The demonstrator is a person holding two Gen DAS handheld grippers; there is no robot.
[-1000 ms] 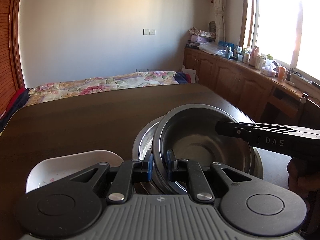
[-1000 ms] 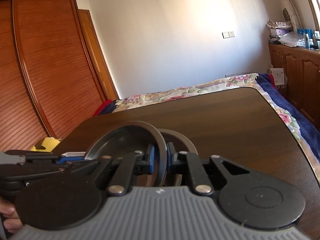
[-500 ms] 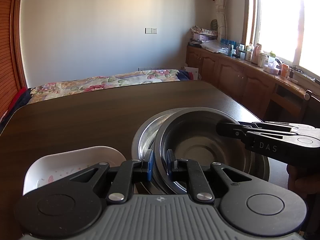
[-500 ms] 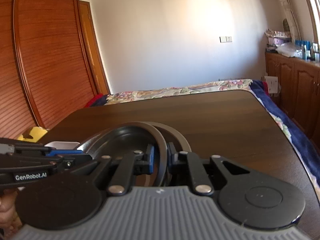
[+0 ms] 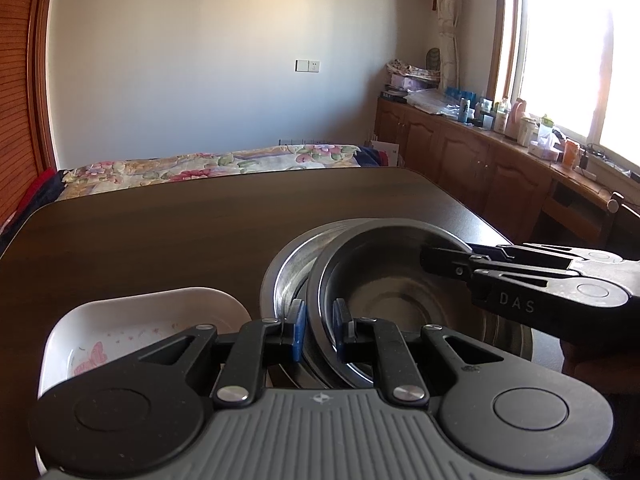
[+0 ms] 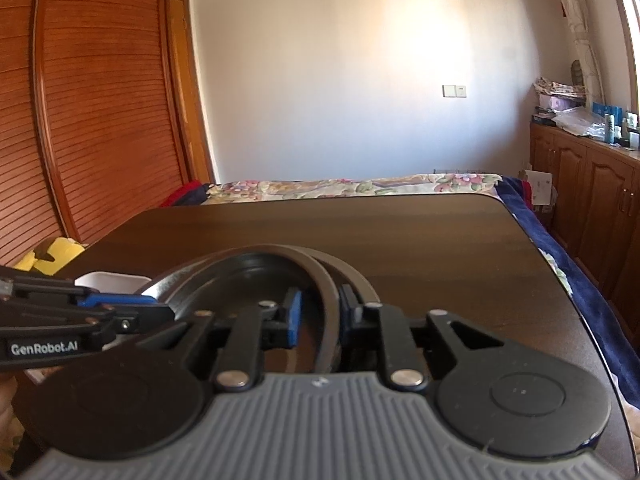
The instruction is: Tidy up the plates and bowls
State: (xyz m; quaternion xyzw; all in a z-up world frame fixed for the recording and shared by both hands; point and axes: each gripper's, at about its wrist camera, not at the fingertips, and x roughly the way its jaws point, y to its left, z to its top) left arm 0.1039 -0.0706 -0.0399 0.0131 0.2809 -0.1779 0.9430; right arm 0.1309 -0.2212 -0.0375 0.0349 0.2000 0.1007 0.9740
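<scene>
Both grippers pinch one steel bowl's rim
The left gripper and right gripper clamp opposite sides of the steel bowl, apparently steadying it over the larger bowl for nesting, beside the white dish

My left gripper is matt black plastic with blue rubbery pads, its grey ribbed body dull. They pinch the round stainless-steel bowl, brushed inside, its rim glinting. It sits in a wider polished steel dish. Beside them, a glossy white ceramic dish with pink print. The dark wood-grain surface has a smooth satin sheen. My right gripper, the same matt black plastic, pinches the bowl's rim. Behind, floral cloth bedding and ribbed varnished wooden doors.
</scene>
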